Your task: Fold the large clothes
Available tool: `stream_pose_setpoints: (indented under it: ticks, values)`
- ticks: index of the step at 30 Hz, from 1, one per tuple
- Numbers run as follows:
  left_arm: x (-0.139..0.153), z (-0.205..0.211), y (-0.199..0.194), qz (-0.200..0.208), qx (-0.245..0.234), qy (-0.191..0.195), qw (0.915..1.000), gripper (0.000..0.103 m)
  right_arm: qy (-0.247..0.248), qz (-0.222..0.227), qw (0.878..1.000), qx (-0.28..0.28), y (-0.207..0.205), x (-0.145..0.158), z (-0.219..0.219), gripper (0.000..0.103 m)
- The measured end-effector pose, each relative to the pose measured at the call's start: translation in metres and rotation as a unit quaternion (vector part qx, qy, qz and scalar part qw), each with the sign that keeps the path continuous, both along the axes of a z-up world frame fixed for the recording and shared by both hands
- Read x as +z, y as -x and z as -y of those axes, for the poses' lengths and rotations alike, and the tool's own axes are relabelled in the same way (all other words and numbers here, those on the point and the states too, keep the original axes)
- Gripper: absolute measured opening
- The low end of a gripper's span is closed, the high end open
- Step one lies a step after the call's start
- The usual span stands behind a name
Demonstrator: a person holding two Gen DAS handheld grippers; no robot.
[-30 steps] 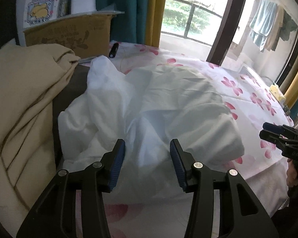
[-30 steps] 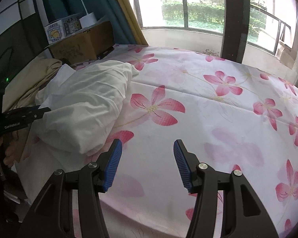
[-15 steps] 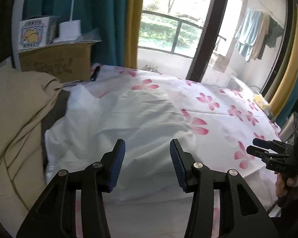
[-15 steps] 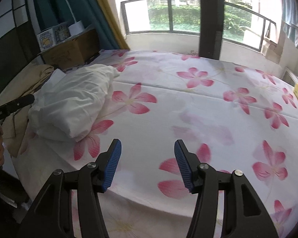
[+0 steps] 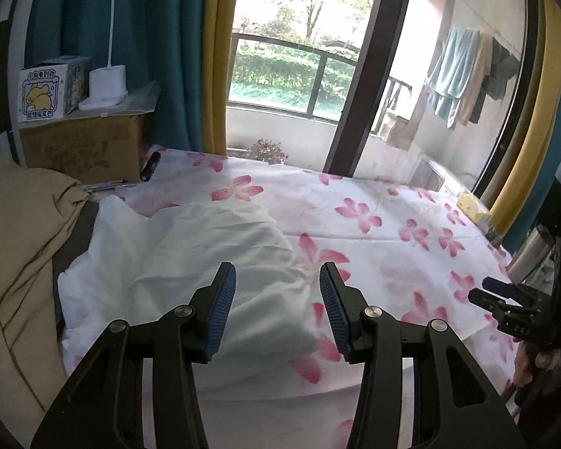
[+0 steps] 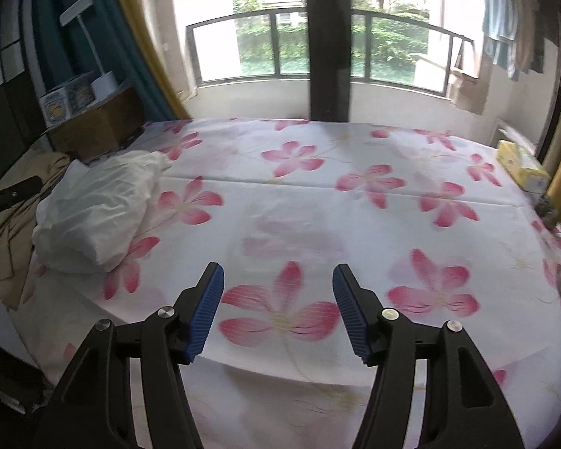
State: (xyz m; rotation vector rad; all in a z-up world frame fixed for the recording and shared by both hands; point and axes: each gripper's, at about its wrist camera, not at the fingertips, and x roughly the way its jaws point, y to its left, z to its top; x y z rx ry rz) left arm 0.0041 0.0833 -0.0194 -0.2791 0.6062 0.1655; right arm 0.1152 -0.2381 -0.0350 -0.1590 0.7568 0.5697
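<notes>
On the bed, left to right:

Blanket (image 5: 15,232): tan, heaped at the far left edge of the bed, partly over a dark strip; seen also in the right wrist view (image 6: 7,220).

Box (image 5: 82,146): brown cardboard, behind the blanket by the teal curtain (image 5: 157,37); a small printed carton (image 5: 43,93) and a white lamp base (image 5: 106,86) stand on top.

Garment (image 5: 190,258): white, bundled and creased, lying on the left part of the sheet, just beside the blanket; in the right wrist view (image 6: 97,205) it sits well left of the right gripper.

Left gripper (image 5: 277,312): blue-padded fingers spread apart, holding nothing, hovering above the near right end of the garment, not touching it.

Sheet (image 5: 385,224): white with pink flowers, spread flat across the bed, a straight crease running across its middle (image 6: 355,187).

Right gripper (image 6: 278,312): fingers spread apart, holding nothing, over a pink flower near the front edge of the sheet; from the left wrist view it shows at the far right (image 5: 505,301), held off the bed's corner.

Yellow pack (image 6: 521,168): at the far right edge of the bed, near the yellow curtain.

Window (image 6: 299,37): behind the bed, dark post in the middle, greenery outside.
</notes>
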Motion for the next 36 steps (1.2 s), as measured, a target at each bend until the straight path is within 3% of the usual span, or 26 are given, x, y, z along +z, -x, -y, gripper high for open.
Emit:
stream_pose_setpoints:
  ticks: [17, 24, 25, 27, 36]
  values:
    - [0.051, 0.048, 0.008, 0.076, -0.033, -0.026, 0.9963, 0.05, -0.016, 0.081, 0.995, -0.055, 0.008, 0.062, 0.065, 0.067]
    - [0.068, 0.066, 0.012, 0.094, -0.035, -0.055, 0.9935, 0.05, -0.021, 0.126, 0.99, -0.062, 0.024, 0.091, 0.079, 0.077]
    - [0.071, 0.068, 0.012, 0.094, -0.031, -0.061, 0.9932, 0.052, -0.021, 0.136, 0.988, -0.064, 0.027, 0.096, 0.08, 0.081]
    - [0.075, 0.072, 0.016, 0.102, -0.027, -0.071, 0.9919, 0.067, -0.023, 0.151, 0.986, -0.065, 0.032, 0.105, 0.083, 0.084]
    - [0.096, 0.074, 0.033, 0.144, -0.021, -0.087, 0.9855, 0.072, -0.043, 0.206, 0.975, -0.071, 0.053, 0.141, 0.091, 0.091]
